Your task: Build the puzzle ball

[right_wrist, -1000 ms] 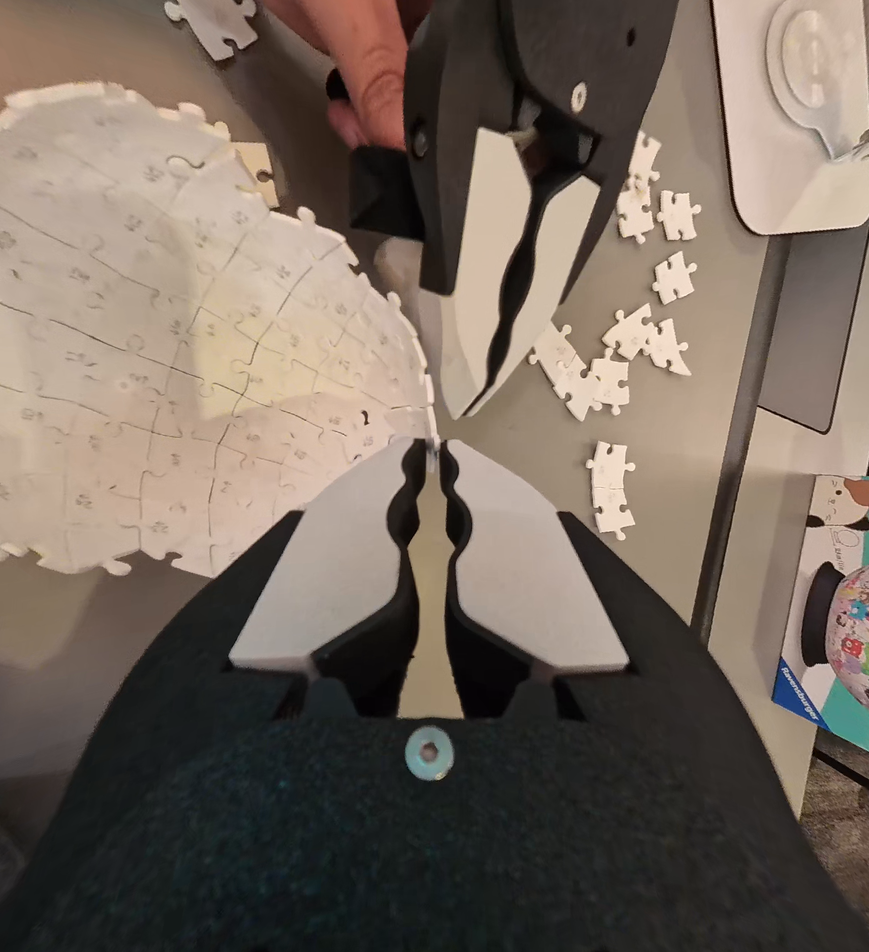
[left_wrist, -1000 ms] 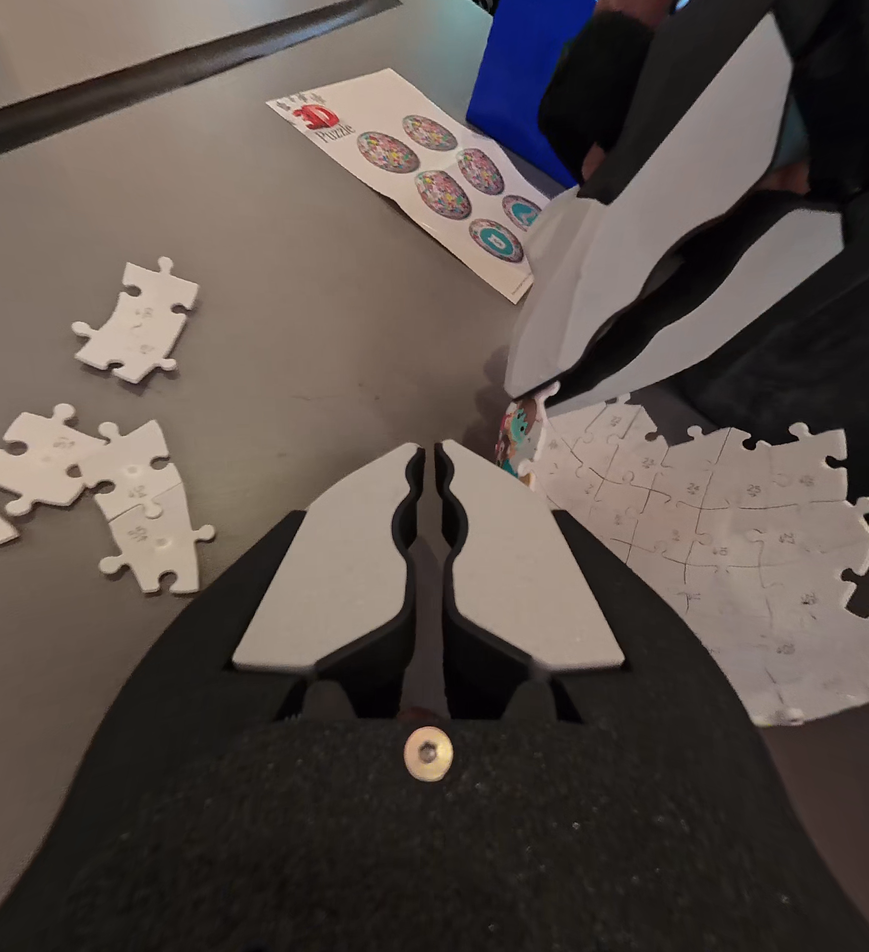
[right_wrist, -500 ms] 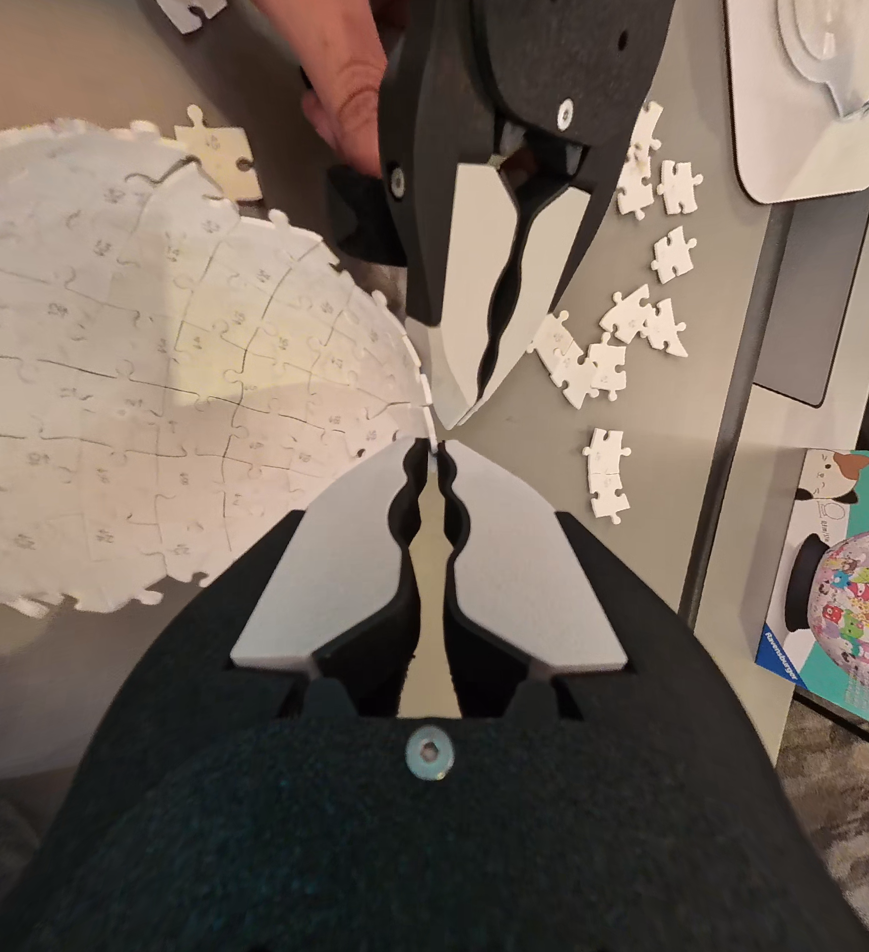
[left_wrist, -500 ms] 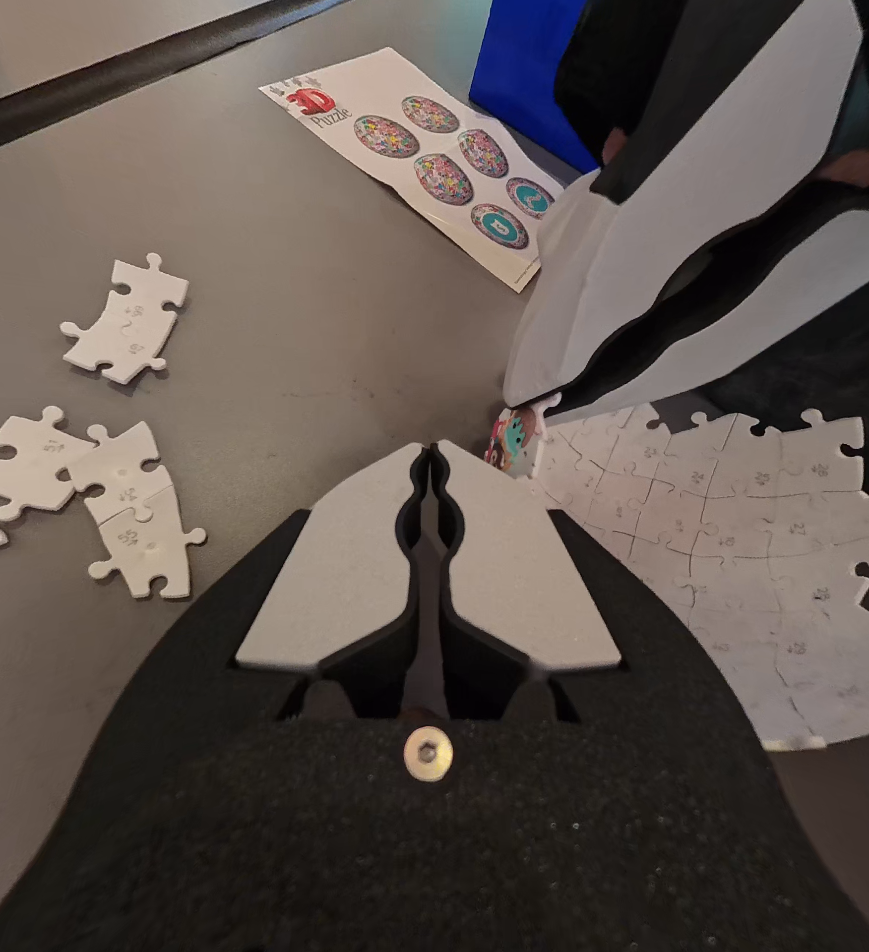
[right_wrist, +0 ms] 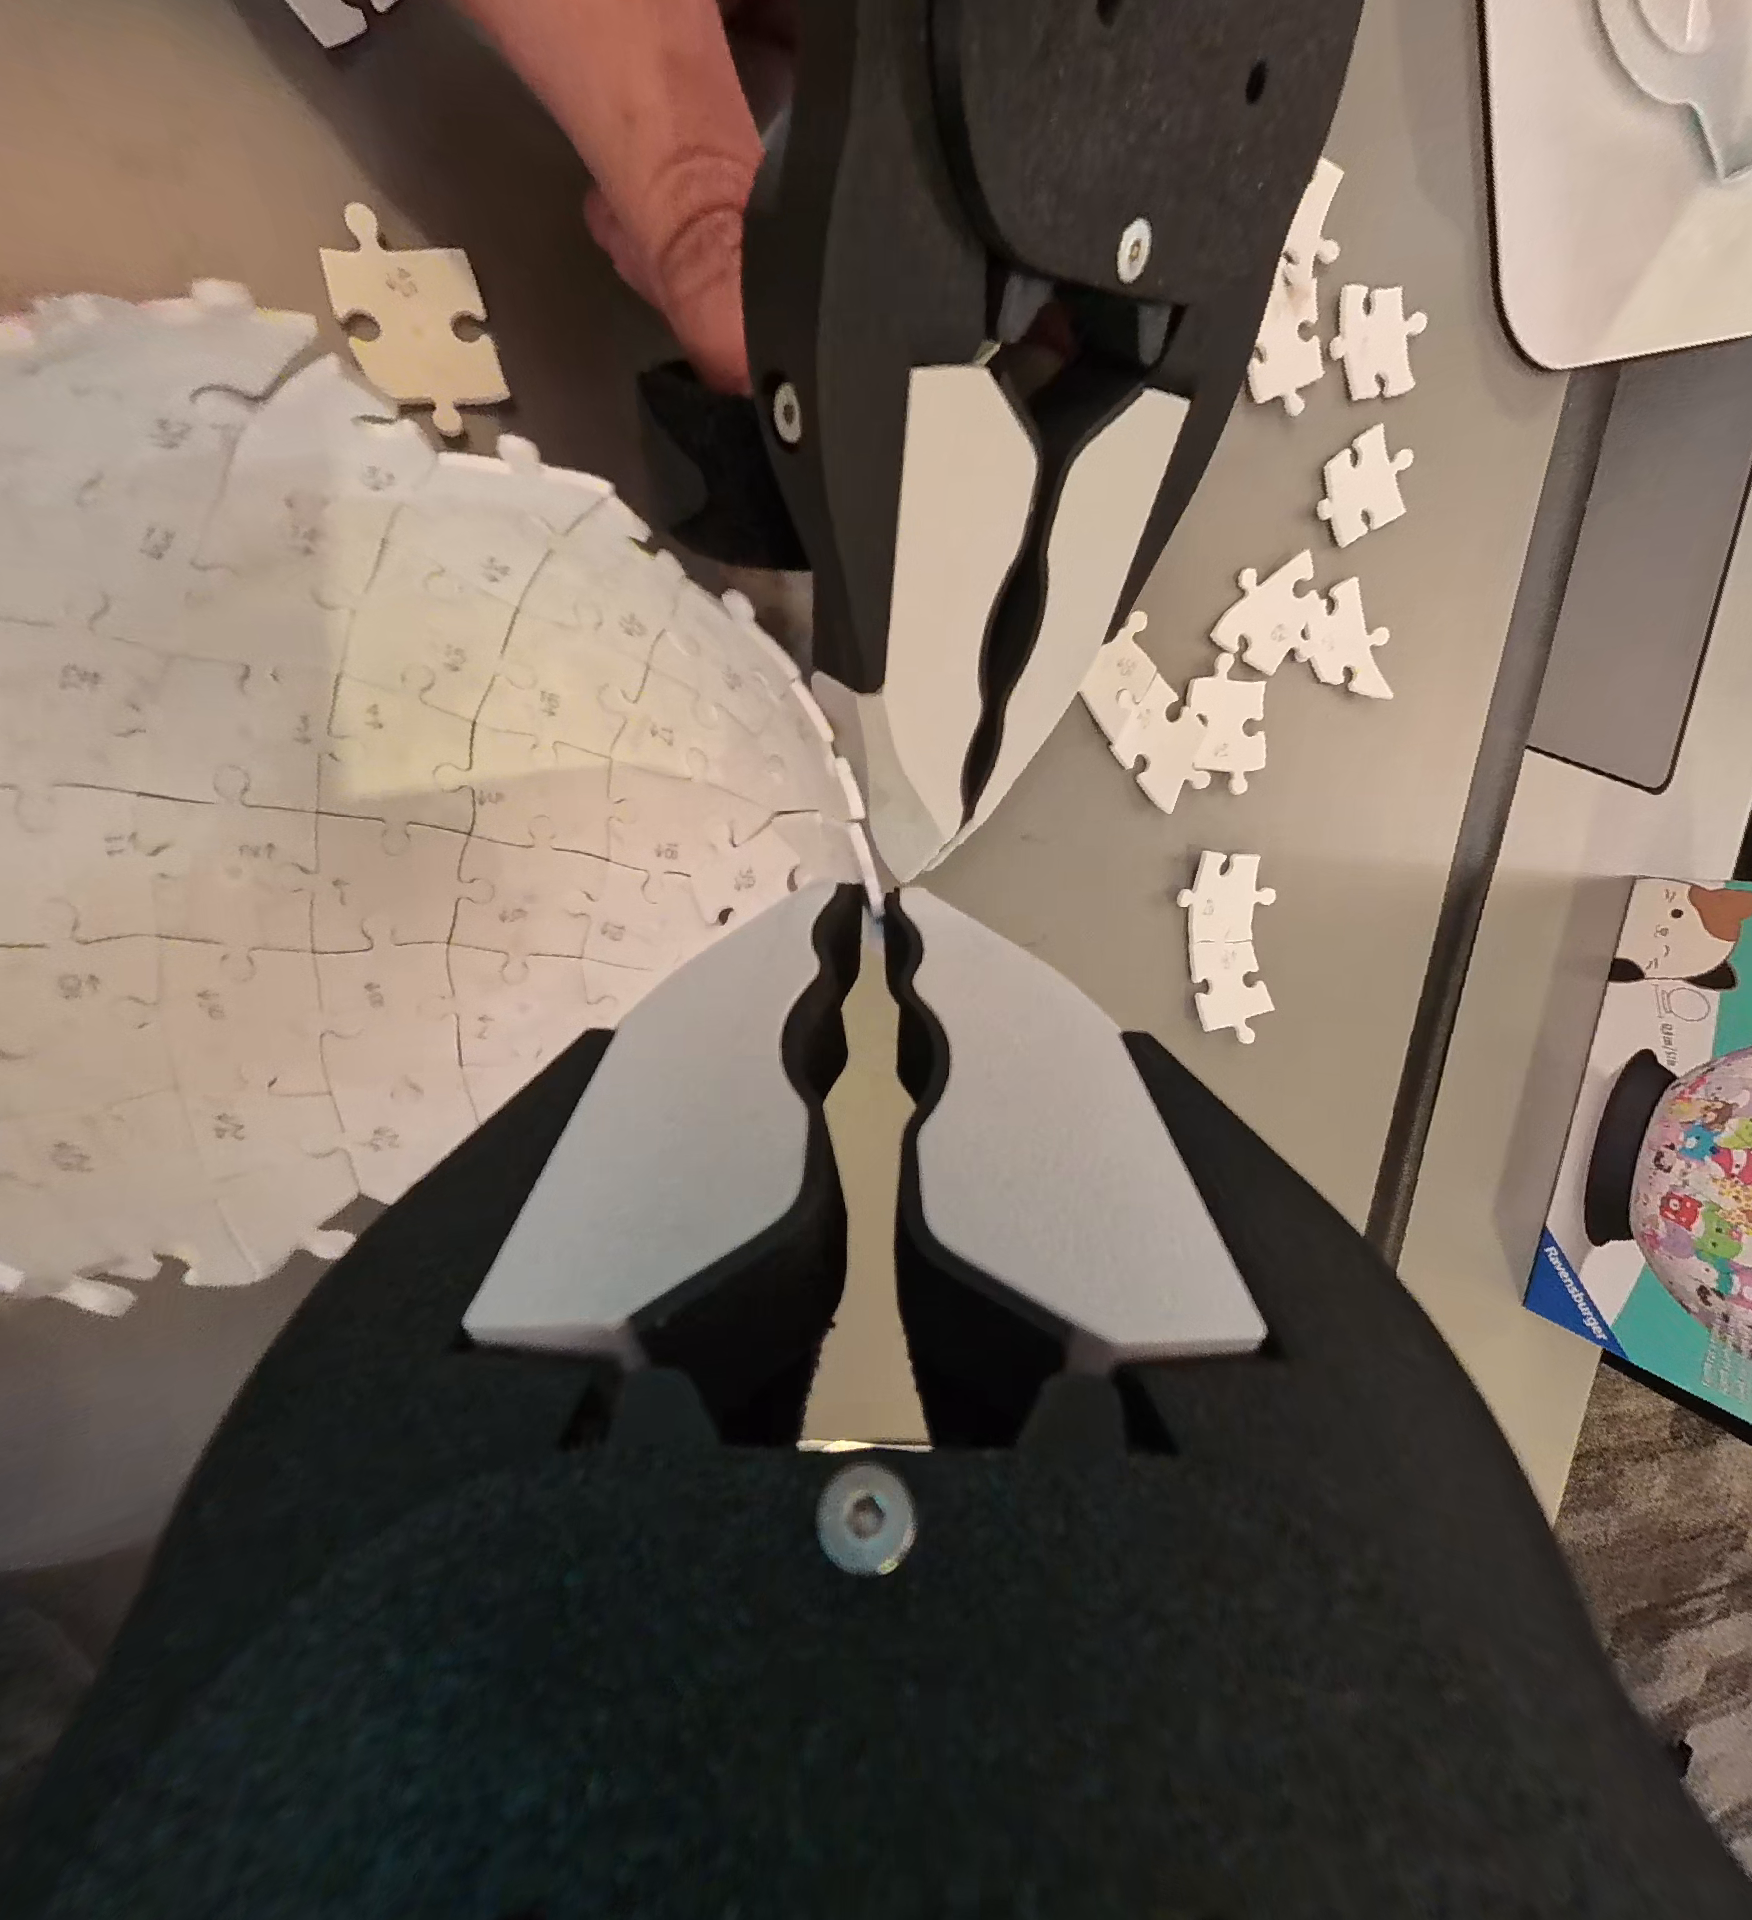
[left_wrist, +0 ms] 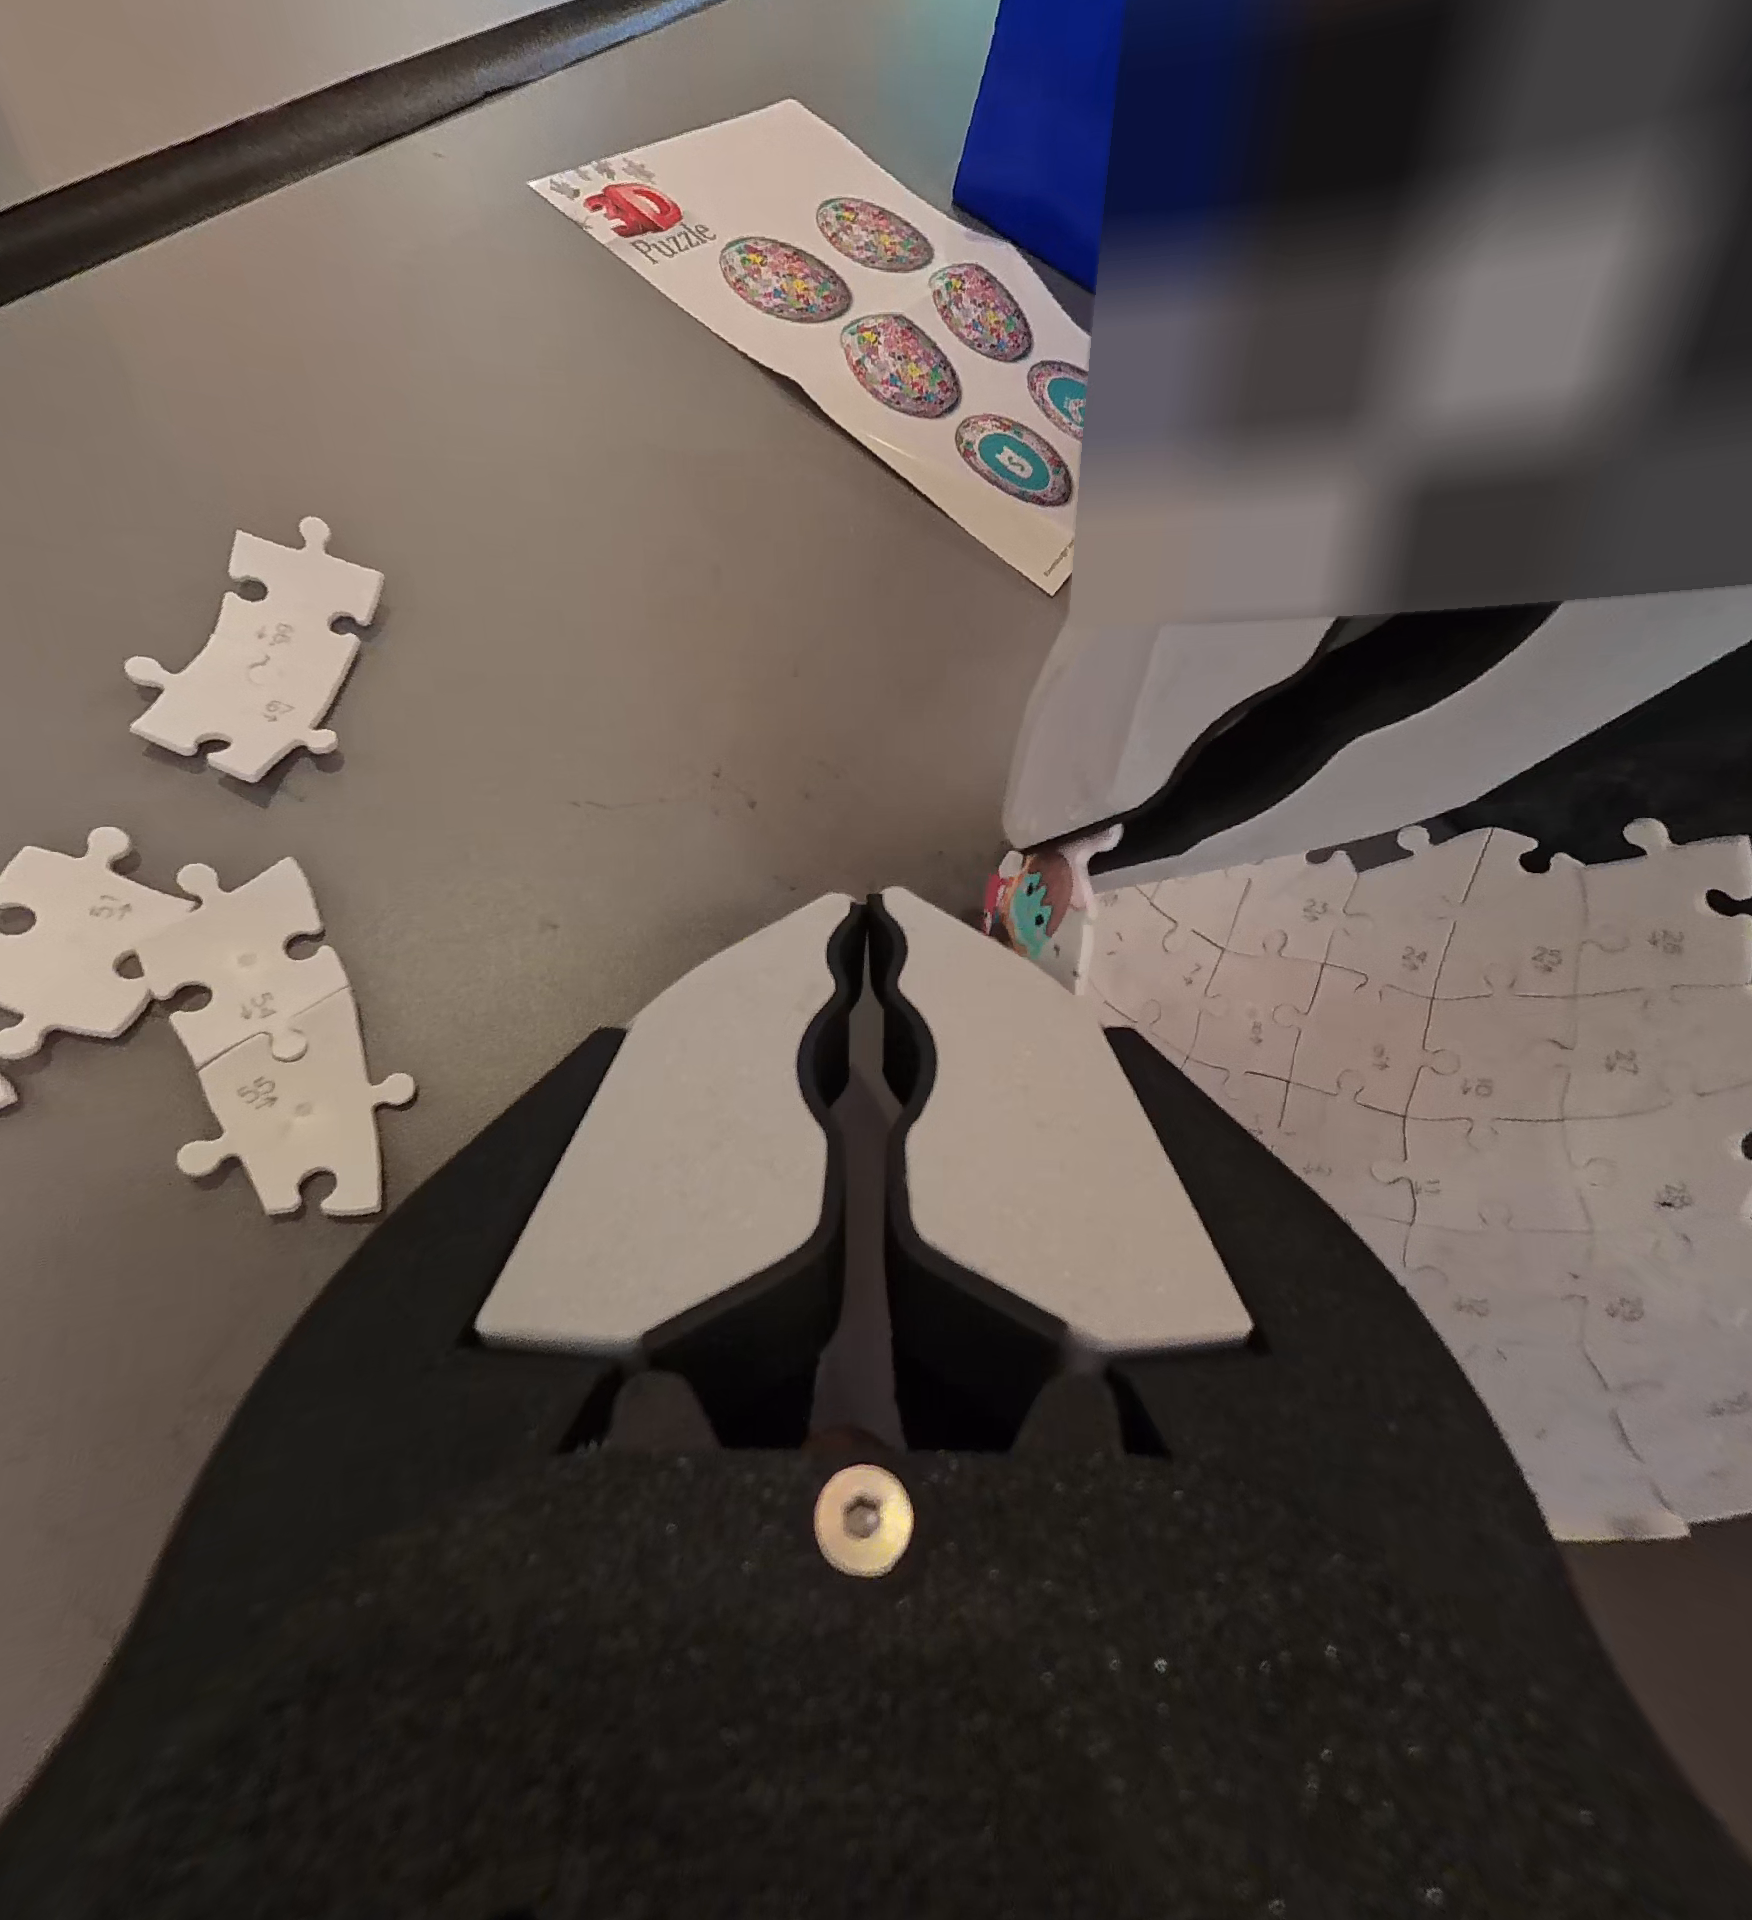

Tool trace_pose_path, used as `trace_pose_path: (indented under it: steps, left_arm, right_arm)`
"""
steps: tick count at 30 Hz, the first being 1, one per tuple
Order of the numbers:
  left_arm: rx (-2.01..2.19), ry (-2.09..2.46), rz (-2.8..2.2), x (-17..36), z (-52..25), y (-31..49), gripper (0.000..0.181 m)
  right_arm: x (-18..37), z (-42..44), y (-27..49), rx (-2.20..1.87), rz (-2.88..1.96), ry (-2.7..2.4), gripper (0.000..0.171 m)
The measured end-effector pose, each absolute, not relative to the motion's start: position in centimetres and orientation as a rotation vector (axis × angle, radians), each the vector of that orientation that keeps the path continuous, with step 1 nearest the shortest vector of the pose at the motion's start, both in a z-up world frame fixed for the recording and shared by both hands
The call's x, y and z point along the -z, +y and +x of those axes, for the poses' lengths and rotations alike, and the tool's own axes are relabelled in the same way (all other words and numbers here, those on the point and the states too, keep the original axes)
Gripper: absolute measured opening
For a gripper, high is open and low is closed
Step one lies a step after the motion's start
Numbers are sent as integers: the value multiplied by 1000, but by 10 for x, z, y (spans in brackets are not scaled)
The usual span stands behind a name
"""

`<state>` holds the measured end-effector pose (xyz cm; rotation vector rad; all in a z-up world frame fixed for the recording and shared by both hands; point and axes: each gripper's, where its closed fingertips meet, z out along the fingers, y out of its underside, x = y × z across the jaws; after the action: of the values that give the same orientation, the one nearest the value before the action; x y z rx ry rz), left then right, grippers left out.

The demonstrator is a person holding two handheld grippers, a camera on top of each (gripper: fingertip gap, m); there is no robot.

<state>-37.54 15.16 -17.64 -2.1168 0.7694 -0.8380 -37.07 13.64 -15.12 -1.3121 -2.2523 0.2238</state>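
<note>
The half-built puzzle ball is a curved white shell (right_wrist: pixel 352 790) of numbered pieces; it also shows in the left wrist view (left_wrist: pixel 1474 1091), with a strip of coloured outer face. My right gripper (right_wrist: pixel 877 906) is shut on the shell's rim and holds it up; it shows in the left wrist view (left_wrist: pixel 1064 836) too. My left gripper (left_wrist: pixel 870 902) is shut with nothing seen between its fingers. In the right wrist view it (right_wrist: pixel 908 852) comes down from above, tips right by the held rim. Loose white pieces (left_wrist: pixel 264 1049) lie on the grey table.
More loose pieces (right_wrist: pixel 1178 727) lie right of the left gripper, and a yellowish piece (right_wrist: pixel 415 312) beyond the shell. An instruction sheet (left_wrist: pixel 851 312) and a blue box (left_wrist: pixel 1028 135) lie at the back. The puzzle box (right_wrist: pixel 1724 1143) and a white pad (right_wrist: pixel 1641 177) sit off the table edge. My two grippers' fingertips are within a few centimetres of each other.
My left gripper's small gap has closed and its tips have come closer to my right gripper's tips at the rim. The shell has shifted a little in the right view.
</note>
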Motion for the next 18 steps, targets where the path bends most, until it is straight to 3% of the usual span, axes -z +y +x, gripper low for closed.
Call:
trace_pose_path:
  steps: [8,11,18]
  left_arm:
    - [832,763,-2165,188,-377,154,1]
    - [850,773,-2178,193,-377,156,1]
    - [973,831,-2224,194,-378,167,0]
  right_arm:
    - [135,-362,138,-194,-1267,-2234,14]
    - [128,-359,116,-267,-1145,-2308,0]
    - [174,-368,112,-75,-1009,-2499,0]
